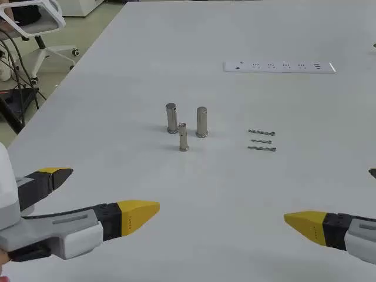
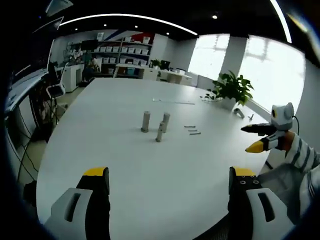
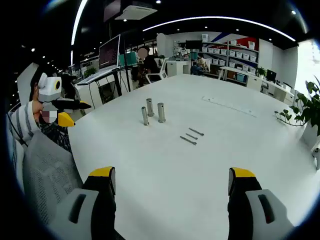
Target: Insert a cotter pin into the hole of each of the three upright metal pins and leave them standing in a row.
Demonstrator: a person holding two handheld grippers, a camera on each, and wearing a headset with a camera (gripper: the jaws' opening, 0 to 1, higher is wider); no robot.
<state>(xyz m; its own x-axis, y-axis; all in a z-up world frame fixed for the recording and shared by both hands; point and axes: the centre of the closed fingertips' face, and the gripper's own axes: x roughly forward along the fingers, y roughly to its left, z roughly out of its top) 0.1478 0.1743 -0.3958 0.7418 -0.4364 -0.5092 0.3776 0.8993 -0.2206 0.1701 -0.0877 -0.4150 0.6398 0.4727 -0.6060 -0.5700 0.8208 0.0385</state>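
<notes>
While both grippers hover low over the near side of the wide white table, a flat white power strip lies at its far side. Nearer the person than that strip and off to its left stand three upright grey metal pins, close together in a loose triangle, none touching. Three thin silvery cotter pins lie flat, side by side and parallel, nearer than the strip's left end, apart from the metal pins. The left gripper, grey with yellow tips, sits well nearer than the strip and far to its left, its jaws spread wide with nothing between them; the right gripper, well nearer than the strip's right end, gapes just as wide and is empty too
</notes>
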